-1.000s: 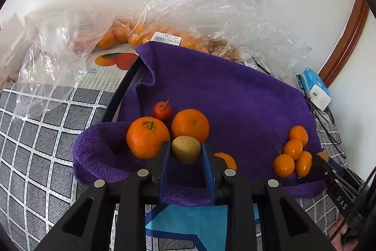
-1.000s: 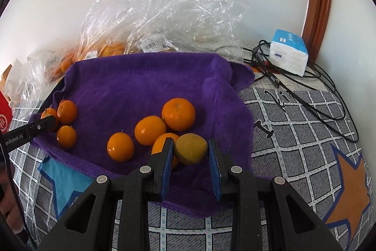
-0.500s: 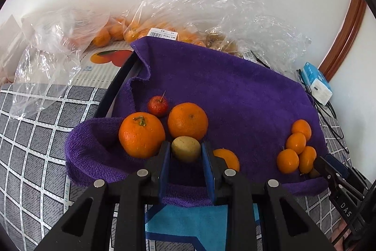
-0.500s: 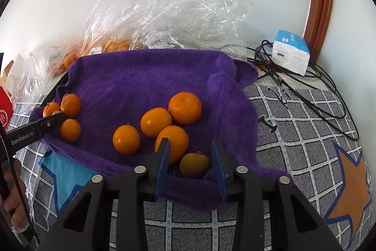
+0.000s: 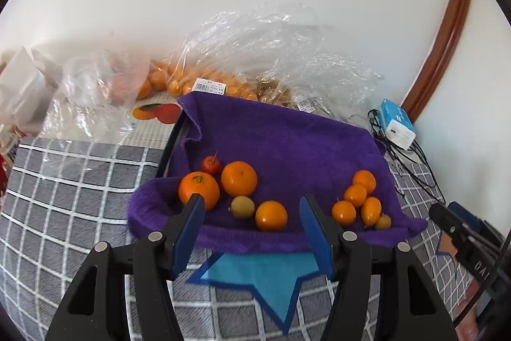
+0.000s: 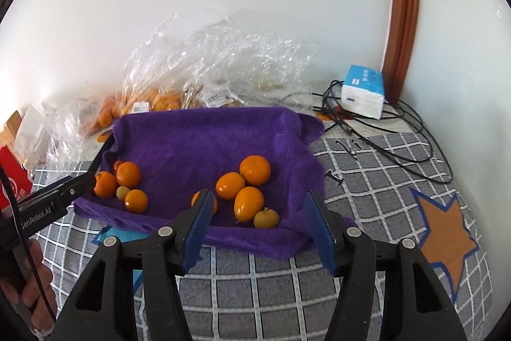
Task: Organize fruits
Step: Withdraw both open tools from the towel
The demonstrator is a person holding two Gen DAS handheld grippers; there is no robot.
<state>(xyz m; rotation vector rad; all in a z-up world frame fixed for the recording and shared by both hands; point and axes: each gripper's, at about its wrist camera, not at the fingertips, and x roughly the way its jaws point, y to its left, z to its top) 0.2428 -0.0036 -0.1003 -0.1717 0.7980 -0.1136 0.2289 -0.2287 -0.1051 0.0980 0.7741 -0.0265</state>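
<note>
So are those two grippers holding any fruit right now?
No. The left gripper and right gripper are both open and empty; fruit lies on the purple towel.

2 fruit clusters (image 5: 238, 190) (image 5: 361, 202) on towel (image 5: 287, 143), bags (image 5: 255, 53) behind

Both wrist views face the purple towel (image 5: 287, 143) from nearby.

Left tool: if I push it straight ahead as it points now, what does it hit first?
Most likely the orange at the front of the purple towel, which lies between the open fingers of the left tool. The yellowish fruit sits just left of that line. Depth is uncertain.
</note>
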